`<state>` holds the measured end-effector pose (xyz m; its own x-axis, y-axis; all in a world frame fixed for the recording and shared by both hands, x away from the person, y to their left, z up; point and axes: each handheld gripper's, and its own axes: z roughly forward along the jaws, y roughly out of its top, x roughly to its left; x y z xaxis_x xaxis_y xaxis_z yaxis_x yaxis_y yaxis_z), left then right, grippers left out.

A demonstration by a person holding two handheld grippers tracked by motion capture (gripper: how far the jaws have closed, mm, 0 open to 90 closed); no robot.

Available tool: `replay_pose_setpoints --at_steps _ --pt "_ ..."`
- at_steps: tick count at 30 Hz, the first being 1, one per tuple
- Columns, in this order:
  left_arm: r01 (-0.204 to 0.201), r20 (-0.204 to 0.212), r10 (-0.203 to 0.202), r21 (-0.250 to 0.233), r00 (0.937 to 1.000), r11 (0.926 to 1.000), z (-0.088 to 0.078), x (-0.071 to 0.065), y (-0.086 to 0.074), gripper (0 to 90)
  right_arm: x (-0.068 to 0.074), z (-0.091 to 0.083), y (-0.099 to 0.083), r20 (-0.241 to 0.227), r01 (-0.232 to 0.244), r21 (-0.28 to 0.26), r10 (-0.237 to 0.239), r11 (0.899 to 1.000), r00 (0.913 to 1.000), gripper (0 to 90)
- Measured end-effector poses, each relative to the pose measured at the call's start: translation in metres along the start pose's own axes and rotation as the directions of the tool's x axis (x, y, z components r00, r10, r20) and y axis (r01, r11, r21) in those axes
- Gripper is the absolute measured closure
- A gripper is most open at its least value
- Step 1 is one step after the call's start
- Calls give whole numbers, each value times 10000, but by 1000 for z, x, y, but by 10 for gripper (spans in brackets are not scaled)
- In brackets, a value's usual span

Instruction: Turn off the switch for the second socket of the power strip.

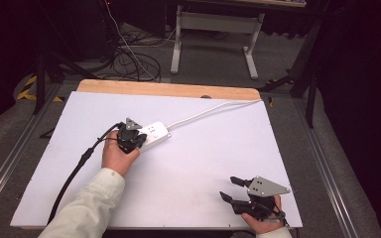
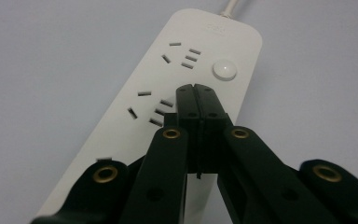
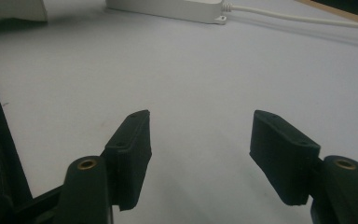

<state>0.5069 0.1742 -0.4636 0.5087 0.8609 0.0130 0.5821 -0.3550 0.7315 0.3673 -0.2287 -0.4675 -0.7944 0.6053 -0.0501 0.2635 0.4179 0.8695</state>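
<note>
Left gripper (image 2: 196, 88), jaws together, hovers over white power strip (image 2: 168, 112)

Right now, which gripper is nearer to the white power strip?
Left. The left gripper is over the power strip, jaws shut. The right gripper sits far off near the table's front edge, jaws open.
</note>
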Motion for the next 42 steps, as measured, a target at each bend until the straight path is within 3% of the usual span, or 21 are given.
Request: replay_pose_setpoints --at_steps 15,21,25,27,35,40,42 --pt "-241 -179 242 78 9995 9997 0 -3 1 900 0 0 0 8 -13 -10 13 10000 10000 389" --pt "-123 -138 126 183 9998 9998 -1 -3 1 900 0 -1 0 14 -32 -17 32 10000 10000 390" --pt "-308 -351 313 150 9989 9994 0 -5 1 900 0 -1 0 13 -30 42 30 10000 10000 390" --pt "-115 -168 117 144 9998 9998 0 -3 0 900 0 -1 0 22 -25 32 25 10000 10000 389" --pt "-224 -180 228 236 9996 9995 -1 -4 0 900 1 -1 0 43 19 49 -19 10000 10000 389" --pt "-188 135 189 -37 9997 9998 -4 1 0 900 1 -1 0 58 -2 36 2 10000 10000 389" --pt "-58 351 56 59 9994 10000 -5 2 1 900 1 -1 0 77 -13 51 13 10000 10000 389"
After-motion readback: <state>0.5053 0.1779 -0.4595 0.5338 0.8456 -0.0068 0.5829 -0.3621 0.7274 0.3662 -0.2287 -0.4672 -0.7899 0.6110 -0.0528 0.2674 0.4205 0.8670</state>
